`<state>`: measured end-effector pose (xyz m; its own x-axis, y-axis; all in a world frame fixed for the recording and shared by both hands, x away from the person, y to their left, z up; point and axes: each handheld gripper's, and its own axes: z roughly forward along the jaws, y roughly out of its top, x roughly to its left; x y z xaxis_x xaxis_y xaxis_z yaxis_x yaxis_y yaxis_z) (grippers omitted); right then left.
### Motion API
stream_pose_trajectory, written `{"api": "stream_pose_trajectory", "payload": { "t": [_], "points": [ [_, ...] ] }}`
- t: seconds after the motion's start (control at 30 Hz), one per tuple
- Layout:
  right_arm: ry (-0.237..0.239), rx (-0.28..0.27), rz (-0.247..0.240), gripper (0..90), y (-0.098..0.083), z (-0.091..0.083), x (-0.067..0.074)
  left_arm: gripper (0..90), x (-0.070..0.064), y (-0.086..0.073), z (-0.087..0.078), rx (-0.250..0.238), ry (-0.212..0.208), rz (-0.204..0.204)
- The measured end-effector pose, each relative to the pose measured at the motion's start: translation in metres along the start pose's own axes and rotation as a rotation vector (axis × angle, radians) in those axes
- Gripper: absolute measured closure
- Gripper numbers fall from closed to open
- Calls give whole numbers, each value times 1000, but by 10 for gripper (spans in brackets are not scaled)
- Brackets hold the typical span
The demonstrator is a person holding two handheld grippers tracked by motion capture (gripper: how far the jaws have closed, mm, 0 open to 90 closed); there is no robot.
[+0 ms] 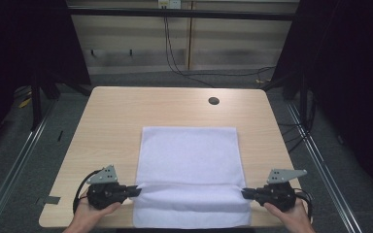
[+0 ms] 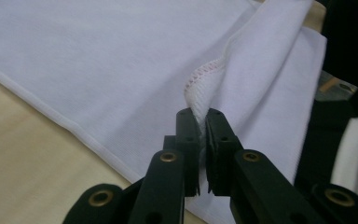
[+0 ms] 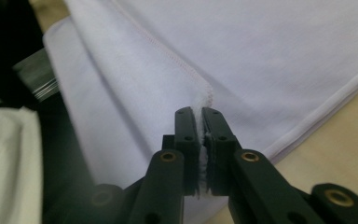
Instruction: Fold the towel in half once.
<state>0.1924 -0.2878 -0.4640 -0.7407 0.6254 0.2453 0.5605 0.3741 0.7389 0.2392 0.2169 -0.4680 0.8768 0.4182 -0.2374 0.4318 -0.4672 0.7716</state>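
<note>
Your left gripper (image 1: 137,190) lay low at about eight o'clock on the light wooden table (image 1: 116,111), its jaws clenched on the white cloth (image 1: 189,150) at that cloth's left edge. In the left gripper view, the black fingers (image 2: 189,135) pinched a bunched fold of the fabric where the stitched hem (image 2: 205,72) curled up toward twelve o'clock, and the flat part of the cloth spread away toward ten o'clock over bare wood.

The cloth itself sat at the centre of the table and ran down to the six o'clock edge, its far edge lying straight and flat toward twelve o'clock. A raised crease crossed it from one gripper to the other, and the near strip below that crease hung at the table's front edge. A round cable hole (image 1: 213,101) sat in the tabletop at about one o'clock, well apart from the cloth.

Your right gripper (image 1: 244,193) rested at about four o'clock, mirroring the left, its jaws gripping the cloth's right edge. In the right gripper view, the fingers (image 3: 214,135) were closed on the doubled hem (image 3: 177,58), the fabric rising toward eleven o'clock, with table wood showing at four o'clock.
</note>
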Motion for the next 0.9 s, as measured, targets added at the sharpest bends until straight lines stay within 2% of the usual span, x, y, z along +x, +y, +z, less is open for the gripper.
{"api": "stream_pose_trajectory", "payload": {
  "t": [0.03, 0.07, 0.1, 0.17, 0.2, 0.27, 0.3, 0.33, 0.37, 0.4, 0.43, 0.5, 0.57, 0.67, 0.73, 0.8, 0.9],
  "points": [
    [28, 15, -7, 839, -4, -2, 2, 826, -3, -3, -1, 15, -33, 23],
    [45, 34, -29, 839, -8, -5, 5, 817, -5, -5, -2, 21, -52, 26],
    [59, 42, -27, 829, -11, -6, 7, 813, -7, -7, -2, 46, -51, 32],
    [91, 66, -33, 801, -18, -6, 12, 810, -11, -12, -4, 79, -84, 53],
    [112, 93, -43, 781, -22, -5, 16, 801, -12, -14, -5, 78, -88, 50],
    [122, 121, -52, 729, -27, -5, 21, 777, -14, -17, -10, 83, -120, 66],
    [140, 127, -56, 705, -28, -6, 23, 760, -14, -17, -14, 78, -131, 65],
    [135, 135, -62, 704, -28, -9, 25, 749, -13, -17, -18, 67, -133, 60],
    [145, 115, -58, 684, -28, -13, 26, 727, -11, -17, -23, 43, -140, 43],
    [153, 81, -49, 653, -27, -19, 26, 690, -9, -17, -26, 28, -132, 36],
    [140, 63, -44, 641, -25, -22, 25, 669, -5, -16, -29, 7, -105, 22],
    [105, 27, -25, 625, -21, -26, 18, 682, 4, -14, -28, -23, -65, -14],
    [44, -9, 5, 628, -14, -22, 9, 688, 18, -9, -20, -33, -18, -55],
    [-21, -43, 34, 617, 2, -4, -7, 674, 38, 0, -2, 6, 16, -93],
    [-51, -44, 34, 610, 12, 7, -15, 669, 52, 8, 11, 21, 51, -106],
    [-73, -27, 24, 604, 23, 22, -24, 670, 66, 17, 24, 30, 72, -118],
    [-98, 5, 15, 595, 37, 45, -37, 671, 82, 29, 44, 54, 105, -106]
  ]
}}
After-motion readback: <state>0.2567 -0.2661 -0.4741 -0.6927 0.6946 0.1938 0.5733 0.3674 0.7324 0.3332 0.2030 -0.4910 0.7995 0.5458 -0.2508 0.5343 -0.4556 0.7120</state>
